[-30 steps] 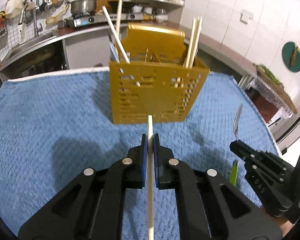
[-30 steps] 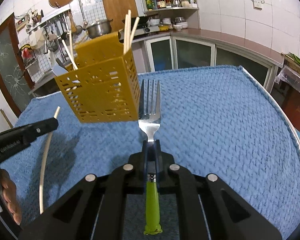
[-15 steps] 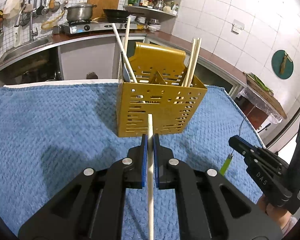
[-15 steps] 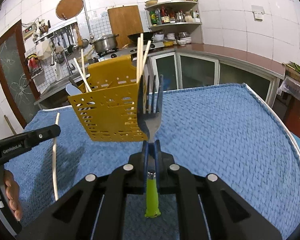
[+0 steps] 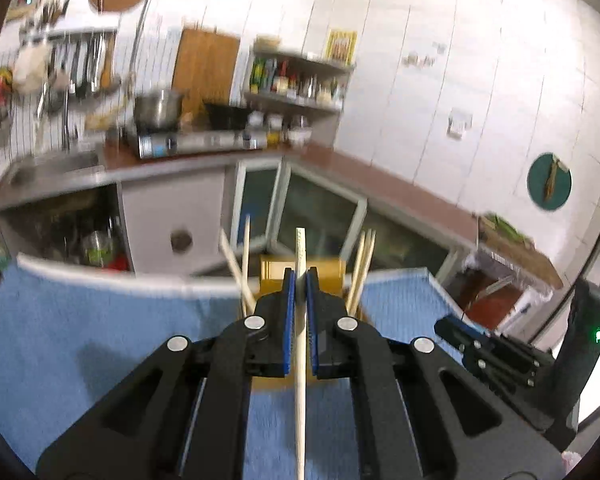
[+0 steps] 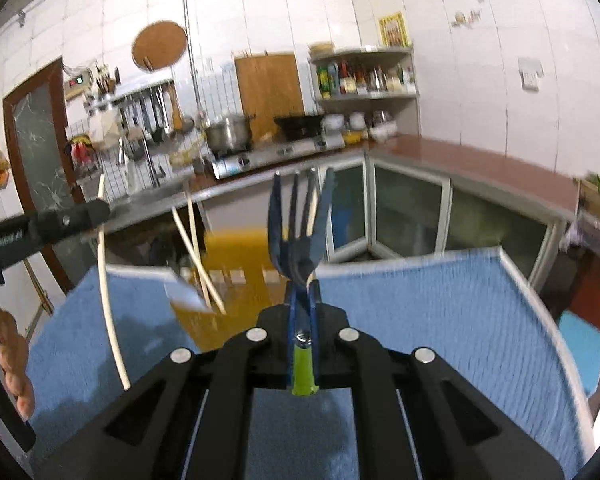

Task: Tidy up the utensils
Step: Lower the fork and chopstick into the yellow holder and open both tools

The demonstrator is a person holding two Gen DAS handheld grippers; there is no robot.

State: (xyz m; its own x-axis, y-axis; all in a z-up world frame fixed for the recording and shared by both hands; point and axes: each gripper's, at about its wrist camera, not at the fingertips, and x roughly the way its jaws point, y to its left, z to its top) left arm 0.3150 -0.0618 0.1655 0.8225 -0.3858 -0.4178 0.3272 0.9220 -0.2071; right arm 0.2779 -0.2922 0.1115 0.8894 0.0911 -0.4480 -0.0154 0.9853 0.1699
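My left gripper (image 5: 299, 280) is shut on a pale chopstick (image 5: 300, 380) that runs up between its blue pads and sticks out past the tips. Right behind those tips stands the yellow slotted utensil caddy (image 5: 328, 274), mostly hidden, with other chopsticks (image 5: 363, 268) leaning in it. My right gripper (image 6: 302, 294) is shut on a green-handled fork (image 6: 300, 240), tines up, above the near side of the caddy (image 6: 236, 280). In the right wrist view the left gripper (image 6: 60, 220) shows at the left, with its chopstick (image 6: 108, 300) hanging below. Both views are motion-blurred.
The caddy stands on a table under a blue towel (image 6: 440, 320) whose far edge lies just beyond it. A hand (image 6: 12, 360) holds the left tool. Behind are a kitchen counter (image 5: 380, 184), a stove with a pot (image 5: 158, 108) and a sink.
Both grippers have risen with their utensils and tilted up. The caddy has dropped low in both views and now sits mostly behind the fingertips. Neither grip has changed.
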